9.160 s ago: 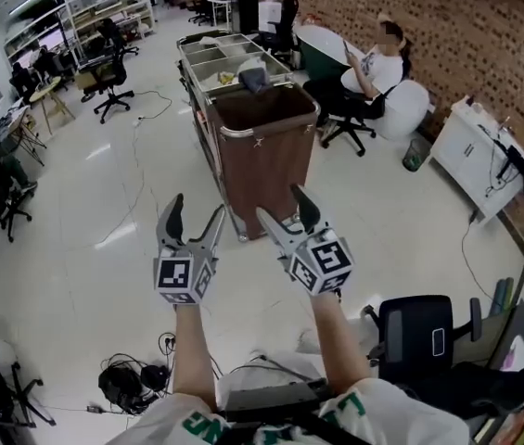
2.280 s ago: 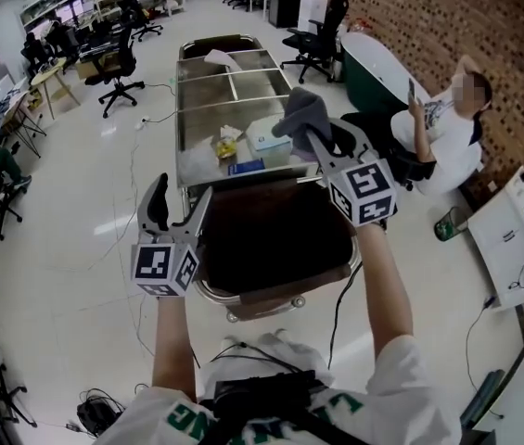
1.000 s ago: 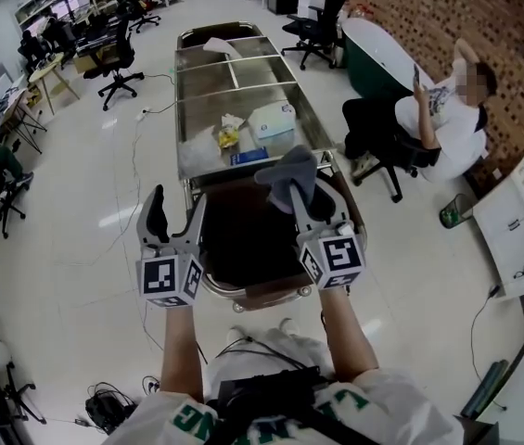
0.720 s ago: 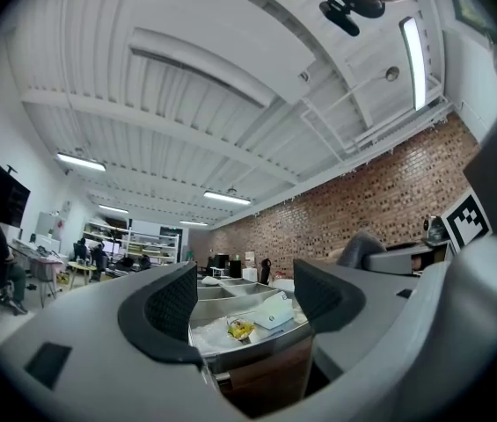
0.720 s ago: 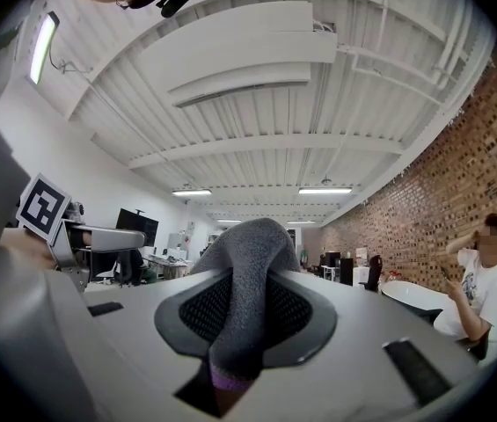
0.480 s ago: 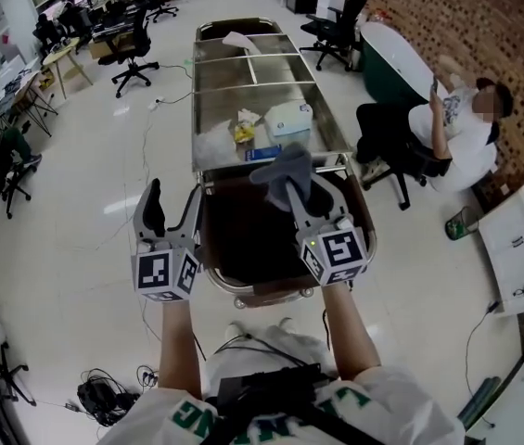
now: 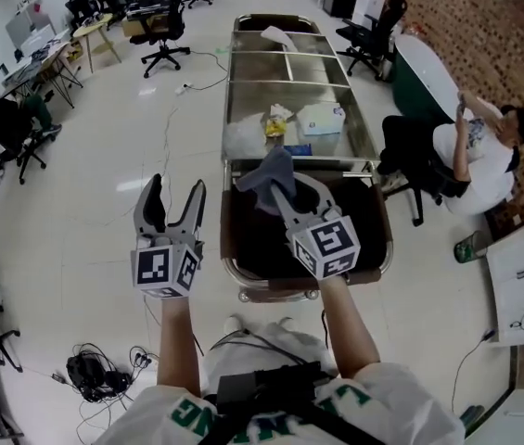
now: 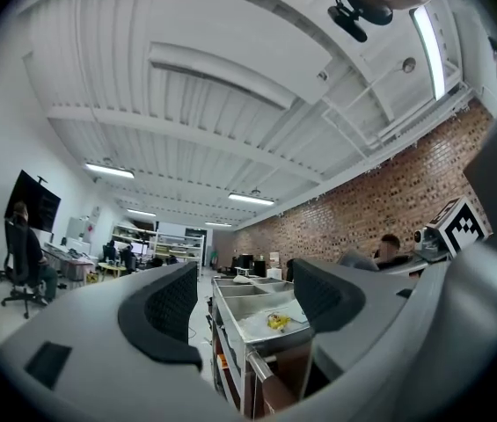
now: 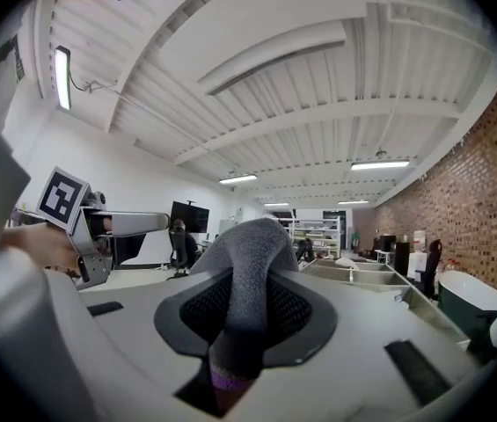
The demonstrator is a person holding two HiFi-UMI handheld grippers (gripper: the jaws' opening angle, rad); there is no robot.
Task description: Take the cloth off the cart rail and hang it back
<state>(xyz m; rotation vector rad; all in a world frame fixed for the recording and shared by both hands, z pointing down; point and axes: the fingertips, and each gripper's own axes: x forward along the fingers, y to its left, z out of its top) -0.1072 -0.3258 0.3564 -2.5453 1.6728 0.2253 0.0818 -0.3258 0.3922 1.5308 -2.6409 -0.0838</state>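
Note:
A grey cloth [image 7: 269, 176] is pinched in my right gripper [image 7: 285, 196], which is shut on it and holds it up over the cart's dark bag opening [image 7: 271, 239]. In the right gripper view the cloth [image 9: 246, 275] bulges up between the two pads. The cart rail [image 7: 300, 163] runs across the near end of the steel cart top, just beyond the cloth. My left gripper [image 7: 172, 204] is open and holds nothing, left of the cart's near corner. In the left gripper view, the cart [image 8: 257, 310] shows between the open left gripper's [image 8: 241, 293] fingers.
The steel cart top [image 7: 336, 72] carries a box [image 7: 321, 119], wrappers and a white cloth [image 7: 274, 35]. A seated person [image 7: 479, 156] is right of the cart on an office chair. Desks and chairs [image 7: 164, 35] stand far left. Cables [image 7: 90, 371] lie on the floor near left.
My right gripper has drawn the cloth back from beyond the rail to above the bag opening. The head view has shifted, so the cart sits further right. The left gripper stays open.

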